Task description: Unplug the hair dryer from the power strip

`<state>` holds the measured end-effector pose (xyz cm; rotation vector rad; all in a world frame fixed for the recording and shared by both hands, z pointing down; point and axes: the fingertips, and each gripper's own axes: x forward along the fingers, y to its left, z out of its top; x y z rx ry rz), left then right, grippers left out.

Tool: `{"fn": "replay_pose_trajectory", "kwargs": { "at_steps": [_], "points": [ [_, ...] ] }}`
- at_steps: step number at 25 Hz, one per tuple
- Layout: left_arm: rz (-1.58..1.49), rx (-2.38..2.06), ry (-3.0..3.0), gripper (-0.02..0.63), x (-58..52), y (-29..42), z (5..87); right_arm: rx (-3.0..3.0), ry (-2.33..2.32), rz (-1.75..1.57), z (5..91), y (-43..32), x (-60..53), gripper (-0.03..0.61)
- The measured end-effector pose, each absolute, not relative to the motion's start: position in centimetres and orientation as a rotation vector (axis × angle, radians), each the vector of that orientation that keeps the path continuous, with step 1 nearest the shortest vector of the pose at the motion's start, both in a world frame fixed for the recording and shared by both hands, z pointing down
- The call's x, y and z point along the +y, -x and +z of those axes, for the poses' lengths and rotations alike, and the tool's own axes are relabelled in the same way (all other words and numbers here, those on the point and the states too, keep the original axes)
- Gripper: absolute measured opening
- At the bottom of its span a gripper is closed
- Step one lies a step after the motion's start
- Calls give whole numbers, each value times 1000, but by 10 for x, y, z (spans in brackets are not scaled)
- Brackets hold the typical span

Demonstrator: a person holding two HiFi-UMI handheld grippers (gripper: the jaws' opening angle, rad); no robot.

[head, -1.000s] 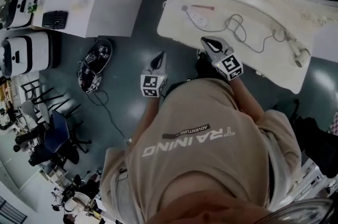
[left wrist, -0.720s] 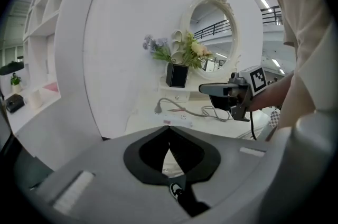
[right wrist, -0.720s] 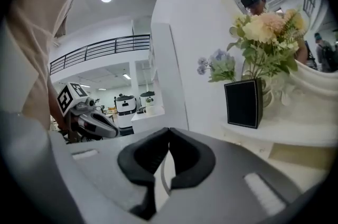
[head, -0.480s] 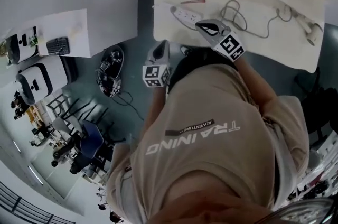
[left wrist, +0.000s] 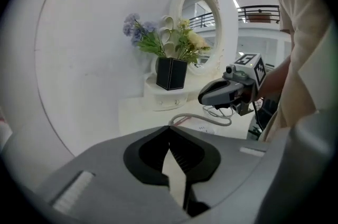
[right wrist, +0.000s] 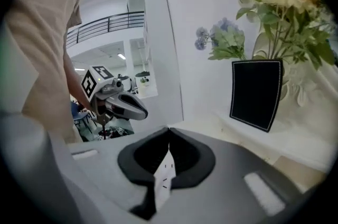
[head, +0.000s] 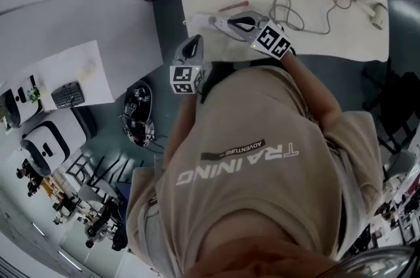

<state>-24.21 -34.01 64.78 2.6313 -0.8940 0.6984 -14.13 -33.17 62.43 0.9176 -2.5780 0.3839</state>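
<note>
Two grippers are in view, and each has its jaws together at the tips with nothing between them. The power strip (head: pixel 209 22) lies on the white table (head: pixel 328 47) near its left end, with its long axis running roughly left to right across the head view. The hair dryer (head: pixel 375 13) rests at the far right end of the same table, well apart from the strip. Its cord (head: pixel 287 11) trails leftward in a loose coil toward the strip.

The right gripper (head: pixel 226 23) hangs over the strip's right-hand part, tips pointing left along its length. Where the plug sits in the strip cannot be made out, as this gripper covers that stretch. The left gripper (head: pixel 194 44) is held off the table's near edge, just short of the strip's left end and pointing toward it.

Assessment: the unplugging is not yet begun. The right gripper is the nearer to where the cord arrives and is the likelier to take the plug. The left is placed to steady the strip. Both would have to part their jaws first. The strip may lift with the plug if left unheld.
</note>
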Motion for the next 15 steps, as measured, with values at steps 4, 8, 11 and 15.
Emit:
{"fn": "replay_pose_trajectory", "kwargs": {
  "at_steps": [4, 8, 11, 15],
  "points": [
    [750, -677, -2755, 6, -374, 254, 645, -2428, -946, 423, 636, 157, -347, 5],
    [801, -495, -2769, 6, -396, 258, 663, -2330, -926, 471, 661, 166, -354, 5],
    [823, -372, -2753, 6, -397, 248, 677, -2306, -938, 492, 666, 166, -355, 6],
    [890, -265, -2764, 6, -403, 243, 687, -2291, -876, 450, 674, 176, -365, 72]
  ]
}}
